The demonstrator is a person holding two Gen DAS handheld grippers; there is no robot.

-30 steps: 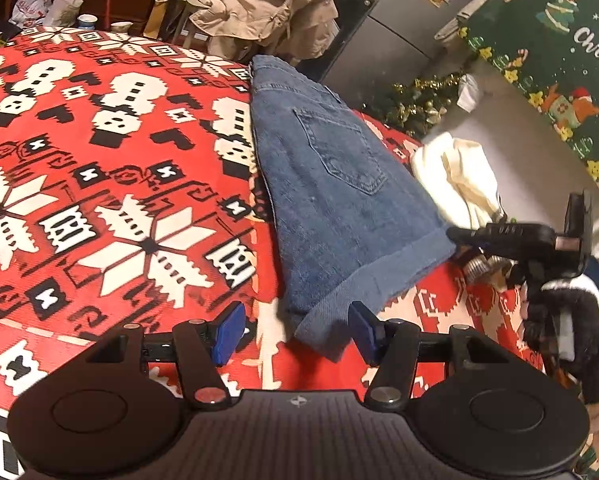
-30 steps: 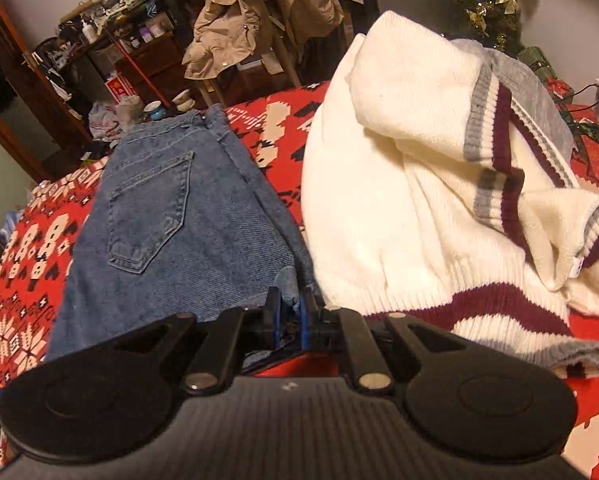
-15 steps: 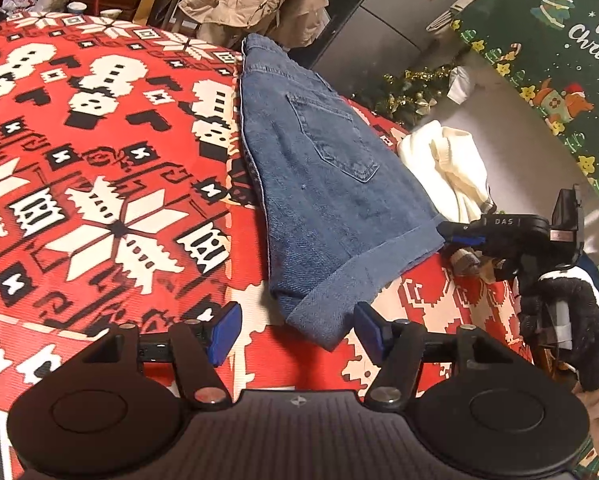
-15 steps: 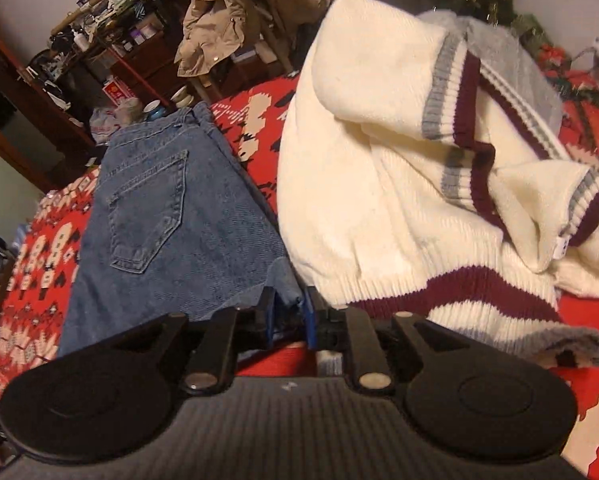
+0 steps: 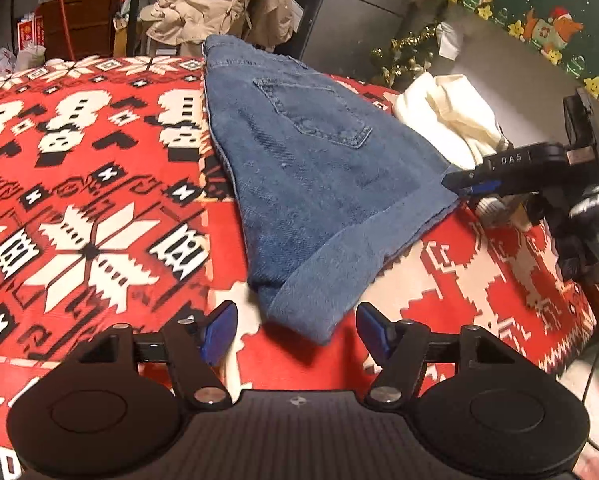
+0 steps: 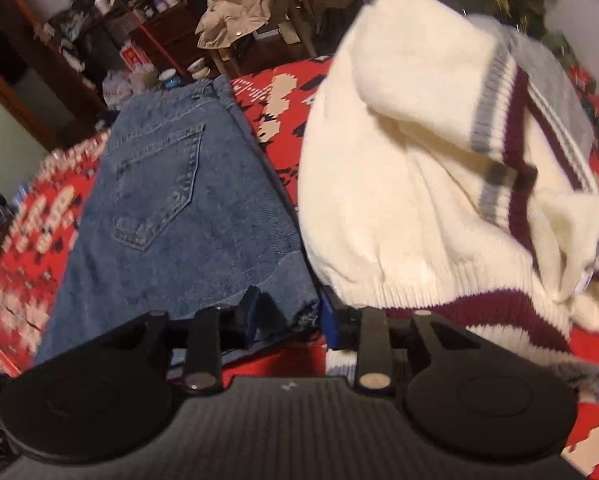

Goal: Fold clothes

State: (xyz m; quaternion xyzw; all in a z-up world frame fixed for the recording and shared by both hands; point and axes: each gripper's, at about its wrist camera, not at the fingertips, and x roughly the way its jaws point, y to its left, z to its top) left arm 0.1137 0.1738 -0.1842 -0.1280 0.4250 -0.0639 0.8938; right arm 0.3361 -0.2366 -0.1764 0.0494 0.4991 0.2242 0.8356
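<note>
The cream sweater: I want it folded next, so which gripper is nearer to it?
Right. The right gripper, jaws opening at the denim shorts' hem corner, sits right beside the cream sweater. The left gripper is at the shorts' opposite hem corner.

Matt blue denim shorts (image 5: 311, 184); fuzzy ribbed-knit cream sweater (image 6: 411, 200)

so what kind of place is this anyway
Most likely a lived-in room at home, decorated for Christmas: a red snowflake-patterned cover holding folded blue denim shorts, a beige coat draped over furniture, a green Christmas banner.
</note>
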